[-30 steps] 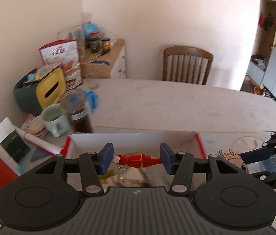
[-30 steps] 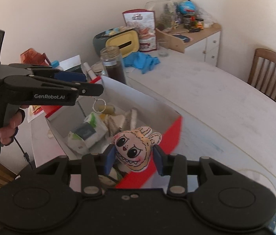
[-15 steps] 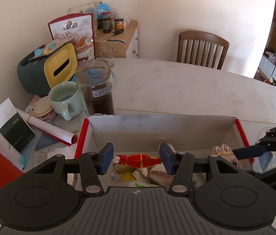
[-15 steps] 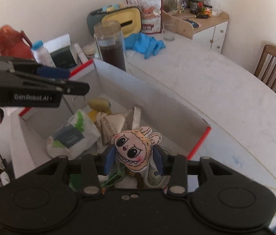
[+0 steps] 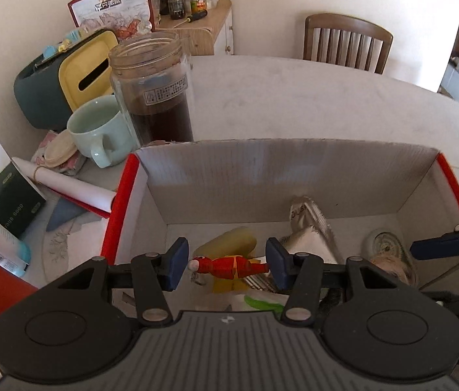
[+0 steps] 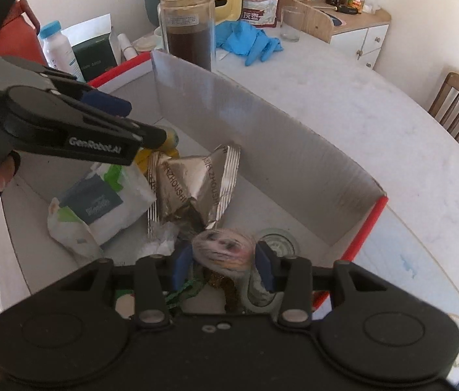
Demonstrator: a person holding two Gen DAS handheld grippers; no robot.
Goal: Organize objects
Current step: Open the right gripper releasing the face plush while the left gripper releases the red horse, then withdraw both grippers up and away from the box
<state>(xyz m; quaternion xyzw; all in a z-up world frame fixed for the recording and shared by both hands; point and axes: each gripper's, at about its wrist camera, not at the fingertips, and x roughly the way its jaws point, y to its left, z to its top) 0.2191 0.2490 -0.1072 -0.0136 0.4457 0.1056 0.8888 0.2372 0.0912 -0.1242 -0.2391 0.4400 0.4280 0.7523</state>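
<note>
Over the red-edged box [image 5: 294, 176] on the surface: left tool [image 5: 226, 265] pinching a red figurine [image 5: 226, 265], right tool [image 6: 223, 257] spread around a blurred face toy [image 6: 221, 249] (apparently dropping), which may bounce out.

Bare box floor [image 6: 262, 202] beside foil packet [image 6: 193, 189]

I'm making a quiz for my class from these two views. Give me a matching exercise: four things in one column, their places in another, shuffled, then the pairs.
Things:
1. red figure
2. mint mug
3. foil packet
4. blue gloves

Places:
A. lying inside the box
B. on the table behind the jar
C. between the left gripper fingers
D. left of the jar, outside the box

Pairs: 1-C, 2-D, 3-A, 4-B
</note>
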